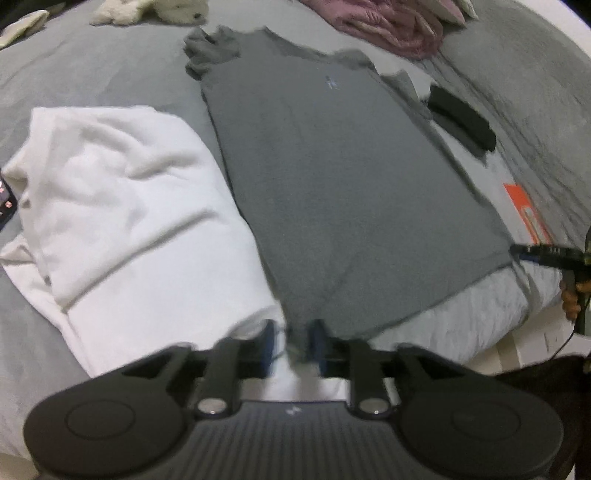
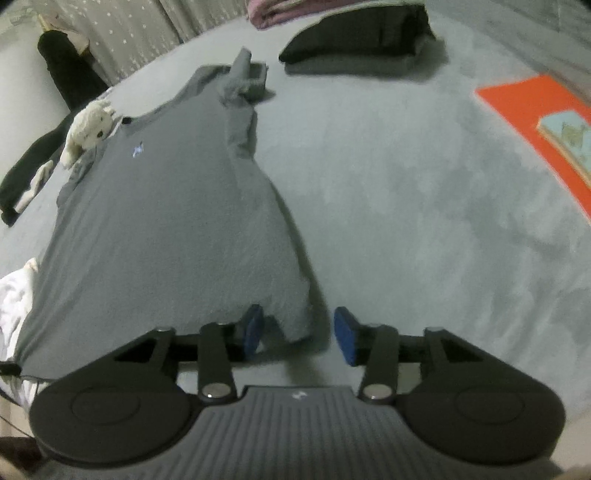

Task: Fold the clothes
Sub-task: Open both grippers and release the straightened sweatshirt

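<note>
A grey T-shirt [image 1: 332, 177] lies flat on the grey bed, collar far, hem near; it also shows in the right wrist view [image 2: 166, 229]. My left gripper [image 1: 293, 341] is narrowed around the shirt's near left hem corner, the blue pads close on the cloth. My right gripper [image 2: 299, 334] is open, with the shirt's near right hem corner lying between its blue pads [image 2: 345, 339], not pinched. The right gripper also shows in the left wrist view [image 1: 543, 253] at the far right edge.
A crumpled white garment [image 1: 122, 206] lies left of the shirt. A dark folded garment [image 2: 354, 40] and an orange book [image 2: 546, 129] lie to the right. A pink blanket [image 1: 388, 26] and a plush toy [image 2: 92, 129] lie beyond the collar.
</note>
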Action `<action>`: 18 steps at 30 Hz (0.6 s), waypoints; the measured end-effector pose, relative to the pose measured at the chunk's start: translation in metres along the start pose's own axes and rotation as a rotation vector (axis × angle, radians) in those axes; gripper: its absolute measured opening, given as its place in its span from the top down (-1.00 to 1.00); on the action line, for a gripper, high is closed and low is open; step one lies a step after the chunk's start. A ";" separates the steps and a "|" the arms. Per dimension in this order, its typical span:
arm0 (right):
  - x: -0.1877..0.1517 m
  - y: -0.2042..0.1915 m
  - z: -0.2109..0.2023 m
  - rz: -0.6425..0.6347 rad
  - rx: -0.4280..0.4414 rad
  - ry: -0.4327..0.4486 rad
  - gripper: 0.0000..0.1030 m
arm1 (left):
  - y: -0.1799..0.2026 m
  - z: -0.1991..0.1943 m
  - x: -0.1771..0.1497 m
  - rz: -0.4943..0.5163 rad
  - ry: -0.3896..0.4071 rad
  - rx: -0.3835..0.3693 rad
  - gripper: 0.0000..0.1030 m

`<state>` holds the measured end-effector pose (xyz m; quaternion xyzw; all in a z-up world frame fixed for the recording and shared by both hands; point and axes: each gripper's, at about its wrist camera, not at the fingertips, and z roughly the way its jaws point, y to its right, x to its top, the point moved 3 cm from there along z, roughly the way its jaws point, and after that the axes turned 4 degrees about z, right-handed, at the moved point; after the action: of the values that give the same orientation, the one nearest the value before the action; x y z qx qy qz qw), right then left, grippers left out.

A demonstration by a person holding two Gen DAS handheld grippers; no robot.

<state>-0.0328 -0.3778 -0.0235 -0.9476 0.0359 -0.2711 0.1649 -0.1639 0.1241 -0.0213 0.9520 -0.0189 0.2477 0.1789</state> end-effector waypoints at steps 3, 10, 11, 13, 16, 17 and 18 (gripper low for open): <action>0.003 0.003 -0.001 0.025 -0.005 0.032 0.04 | -0.004 -0.008 0.007 -0.027 0.060 0.005 0.20; 0.014 -0.014 -0.008 0.003 -0.021 0.210 0.03 | -0.005 -0.016 0.026 -0.067 0.233 0.080 0.06; 0.016 -0.019 -0.007 -0.002 -0.016 0.225 0.03 | -0.004 -0.015 0.029 -0.067 0.255 0.097 0.06; 0.017 -0.030 -0.002 -0.028 -0.019 0.247 0.03 | 0.001 -0.012 0.036 -0.063 0.291 0.120 0.06; 0.018 -0.050 0.011 -0.073 -0.023 0.259 0.03 | 0.011 -0.009 0.046 -0.042 0.347 0.143 -0.08; 0.018 -0.057 0.016 -0.088 -0.023 0.261 0.03 | 0.016 -0.006 0.049 -0.026 0.367 0.148 -0.28; 0.018 -0.064 0.020 -0.103 -0.023 0.261 0.03 | 0.021 -0.002 0.052 -0.012 0.380 0.153 -0.33</action>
<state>-0.0082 -0.3148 -0.0094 -0.9067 0.0116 -0.3998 0.1340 -0.1221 0.1076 0.0120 0.8991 0.0399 0.4224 0.1078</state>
